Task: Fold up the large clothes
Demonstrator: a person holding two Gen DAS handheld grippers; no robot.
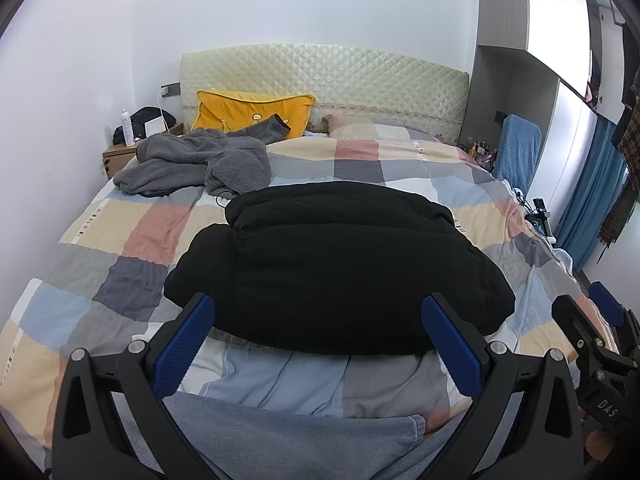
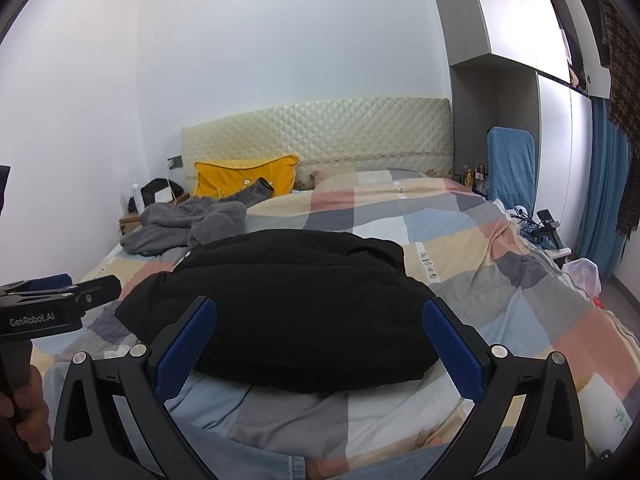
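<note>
A black padded jacket [image 1: 340, 268] lies folded into a thick bundle on the checked quilt [image 1: 132, 240] in the middle of the bed; it also shows in the right wrist view [image 2: 288, 304]. My left gripper [image 1: 318, 320] is open and empty, held just above the jacket's near edge. My right gripper [image 2: 320, 322] is open and empty, also over the near edge. The right gripper shows at the right edge of the left wrist view [image 1: 592, 320]. The left gripper shows at the left edge of the right wrist view [image 2: 60, 300].
A crumpled grey fleece garment [image 1: 200, 160] lies at the far left of the bed, by a yellow pillow [image 1: 252, 114] and the quilted headboard [image 1: 320, 76]. A nightstand [image 1: 120, 156] with a bottle stands left. A blue chair [image 1: 518, 148], cables and curtain are on the right.
</note>
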